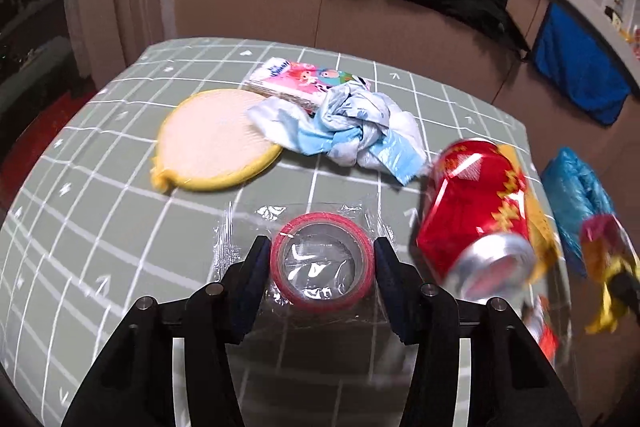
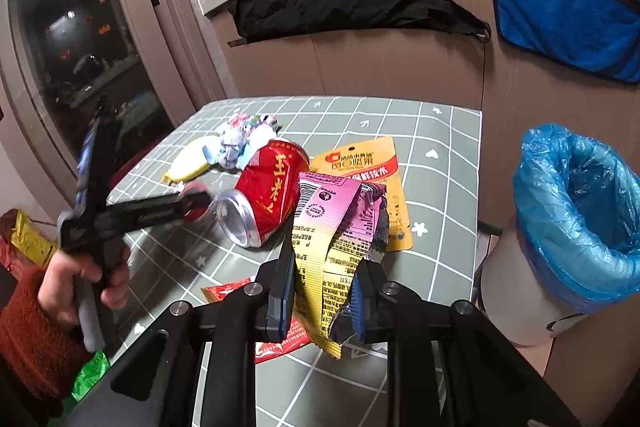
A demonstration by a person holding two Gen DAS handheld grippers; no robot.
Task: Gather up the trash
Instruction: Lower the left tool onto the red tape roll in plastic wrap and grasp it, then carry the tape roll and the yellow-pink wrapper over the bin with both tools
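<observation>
My left gripper (image 1: 322, 263) has its pads against both sides of a red tape roll (image 1: 322, 259) in clear plastic film, held just over the green checked table (image 1: 120, 227). From the right wrist view the left gripper (image 2: 188, 205) is blurred, with a hand (image 2: 80, 279) around its handle. My right gripper (image 2: 324, 291) is shut on a crumpled yellow and pink snack wrapper (image 2: 332, 247), held above the table. A dented red can (image 1: 476, 211) lies on its side between the two grippers. A bin lined with a blue bag (image 2: 580, 211) stands off the table's right edge.
A round yellow sponge (image 1: 216, 143), crumpled blue and white plastic (image 1: 352, 131) and a tissue pack (image 1: 304, 79) lie at the far side. An orange packet (image 2: 372, 163) lies behind the can (image 2: 268, 195). A red sachet (image 2: 280, 339) sits under my right gripper.
</observation>
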